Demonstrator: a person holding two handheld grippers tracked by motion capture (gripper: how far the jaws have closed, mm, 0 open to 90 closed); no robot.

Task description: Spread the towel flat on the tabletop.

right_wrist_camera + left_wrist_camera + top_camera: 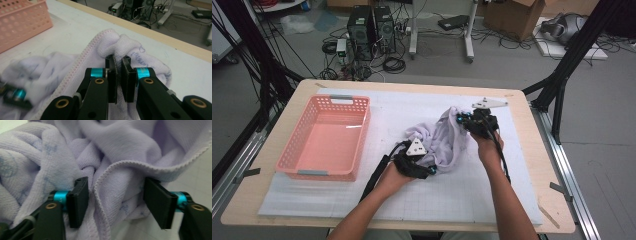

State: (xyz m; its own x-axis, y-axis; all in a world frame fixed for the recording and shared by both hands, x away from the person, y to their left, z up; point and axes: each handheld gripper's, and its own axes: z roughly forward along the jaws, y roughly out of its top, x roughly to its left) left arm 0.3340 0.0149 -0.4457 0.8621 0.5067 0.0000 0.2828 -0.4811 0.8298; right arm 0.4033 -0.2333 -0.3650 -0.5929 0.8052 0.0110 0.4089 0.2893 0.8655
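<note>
A crumpled lavender towel [444, 142] lies on the white mat [377, 195] at mid-table. My right gripper [463, 120] holds its far right part raised; in the right gripper view the jaws [118, 62] are shut on a thick fold of the towel [140, 57] beside its stitched hem. My left gripper [434, 167] sits at the towel's near left side. In the left gripper view its jaws [116, 192] stand wide apart with a hemmed fold of the towel [120, 145] between them, not pinched. The left gripper [15, 96] also appears blurred at the lower left of the right gripper view.
A pink perforated basket [362, 135] stands empty on the left of the table, its corner [22, 20] showing in the right gripper view. Beyond the table's far edge are computer towers [372, 30], cables and a cardboard box [512, 15] on the floor.
</note>
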